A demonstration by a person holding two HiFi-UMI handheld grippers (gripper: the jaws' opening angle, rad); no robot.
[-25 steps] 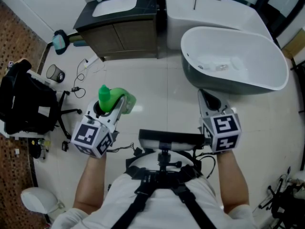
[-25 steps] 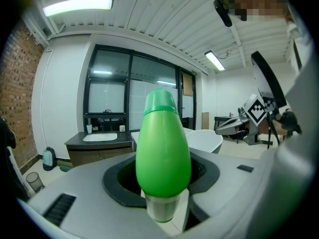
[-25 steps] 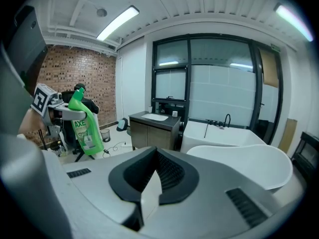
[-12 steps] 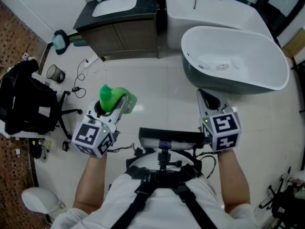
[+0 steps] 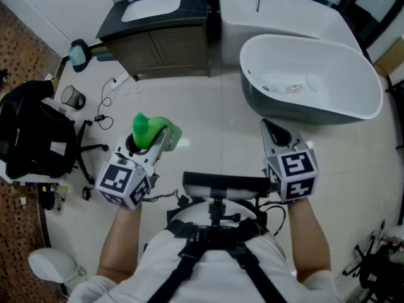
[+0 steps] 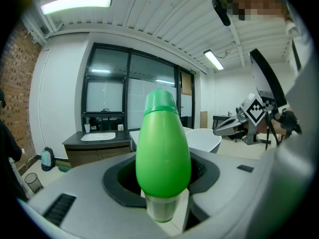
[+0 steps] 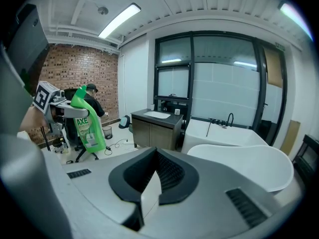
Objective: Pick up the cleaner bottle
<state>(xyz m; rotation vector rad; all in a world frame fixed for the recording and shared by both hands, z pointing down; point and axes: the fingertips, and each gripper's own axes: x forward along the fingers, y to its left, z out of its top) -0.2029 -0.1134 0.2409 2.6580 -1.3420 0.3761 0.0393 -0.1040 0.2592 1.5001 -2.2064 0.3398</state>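
The cleaner bottle is bright green with a green cap, and it stands upright in the air between the jaws of my left gripper, which is shut on it. In the left gripper view the bottle fills the middle, pinched low on its body by the pads. From the right gripper view the bottle shows its white label at the far left. My right gripper hovers level with the left, over the floor near the tub, its jaws shut with nothing between them.
A white freestanding bathtub stands ahead on the right. A dark vanity with a sink is ahead on the left. A black office chair with a bag, a small bin and floor cables lie left.
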